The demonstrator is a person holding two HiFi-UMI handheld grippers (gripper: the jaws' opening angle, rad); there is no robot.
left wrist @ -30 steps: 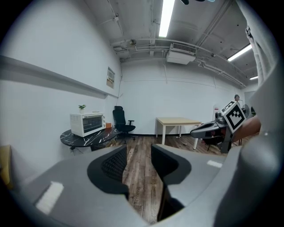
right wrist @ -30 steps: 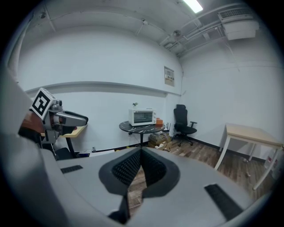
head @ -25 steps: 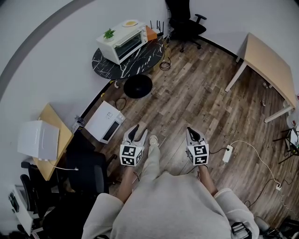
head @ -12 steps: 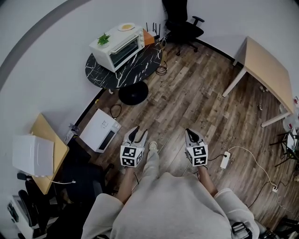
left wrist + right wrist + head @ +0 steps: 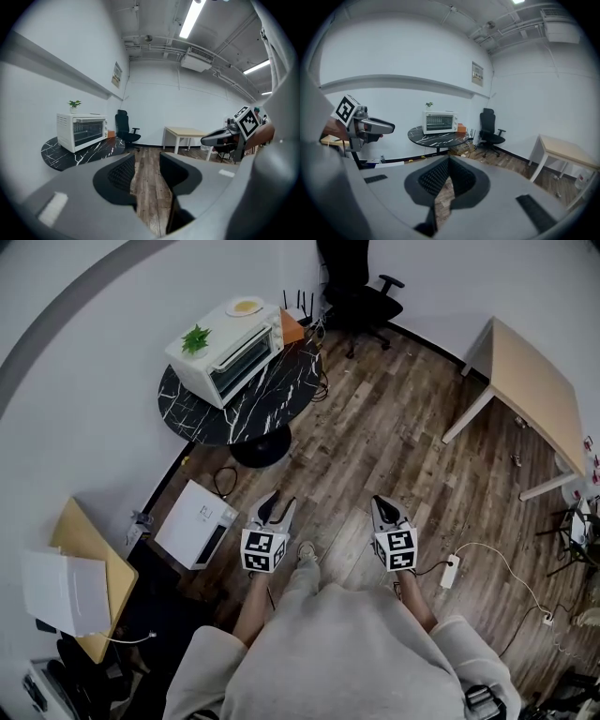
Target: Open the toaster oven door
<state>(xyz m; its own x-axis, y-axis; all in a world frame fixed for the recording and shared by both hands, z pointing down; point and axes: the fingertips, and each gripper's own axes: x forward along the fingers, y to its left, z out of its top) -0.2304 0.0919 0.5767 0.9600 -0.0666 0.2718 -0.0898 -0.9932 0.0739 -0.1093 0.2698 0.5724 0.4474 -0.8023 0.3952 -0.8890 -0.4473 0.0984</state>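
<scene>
The white toaster oven (image 5: 228, 348) stands with its glass door closed on a round black marble table (image 5: 239, 413) by the wall; it also shows in the left gripper view (image 5: 82, 131) and the right gripper view (image 5: 439, 122). Both grippers are held in front of the person's body, well short of the table. My left gripper (image 5: 279, 503) (image 5: 147, 157) is open, with only floor showing between its pads. My right gripper (image 5: 382, 505) (image 5: 449, 159) has its pads meeting at the tips and holds nothing.
A small plant (image 5: 196, 337) and a plate (image 5: 246, 307) sit on top of the oven, with an orange box (image 5: 292, 330) beside it. A white microwave (image 5: 197, 524) lies on the wood floor at left. Also around: a black office chair (image 5: 356, 287), a wooden table (image 5: 534, 381), and a power strip with cable (image 5: 450, 570).
The person has walked toward the marble table, so the table and oven sit lower and nearer in the head view. Both grippers keep their place before the body, jaws unchanged.
</scene>
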